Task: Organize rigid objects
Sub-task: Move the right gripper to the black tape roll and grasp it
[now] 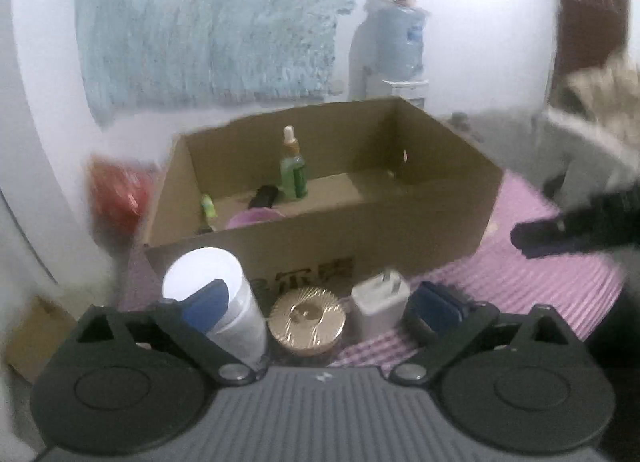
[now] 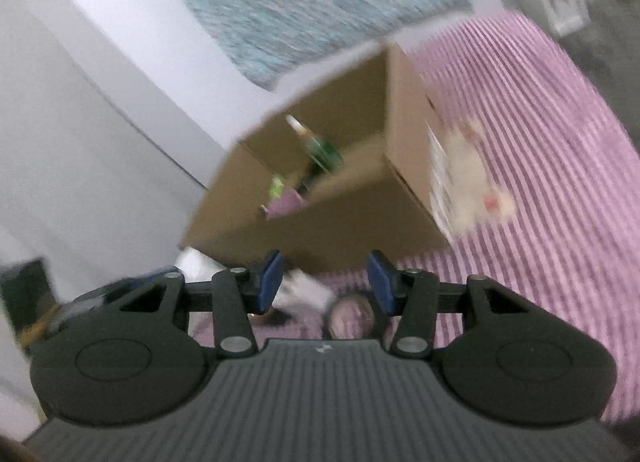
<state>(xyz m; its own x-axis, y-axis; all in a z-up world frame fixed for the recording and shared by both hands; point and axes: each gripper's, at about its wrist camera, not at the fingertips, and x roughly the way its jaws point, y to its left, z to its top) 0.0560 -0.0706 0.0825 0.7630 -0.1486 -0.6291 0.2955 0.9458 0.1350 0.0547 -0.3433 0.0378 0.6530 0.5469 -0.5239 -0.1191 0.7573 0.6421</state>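
Observation:
An open cardboard box (image 1: 436,217) stands on a pink striped cloth (image 1: 532,286). It holds a green bottle (image 1: 294,173), a small green item (image 1: 208,207), a black item (image 1: 263,196) and a pink bowl (image 1: 254,217). In front of it stand a white cup (image 1: 224,302), a gold-lidded jar (image 1: 306,318) and a white charger plug (image 1: 380,302). My left gripper (image 1: 320,310) is open wide, with these three between its blue pads. My right gripper (image 2: 324,286) is open above the plug (image 2: 308,294) and a jar (image 2: 350,320); the view is blurred. The box (image 2: 340,221) lies beyond.
A water dispenser (image 1: 394,49) stands by the back wall with a blue towel (image 1: 212,21). A red bag (image 1: 116,197) lies left of the box. A white plush toy (image 2: 472,177) lies right of the box. The right gripper's dark arm (image 1: 580,221) shows at right.

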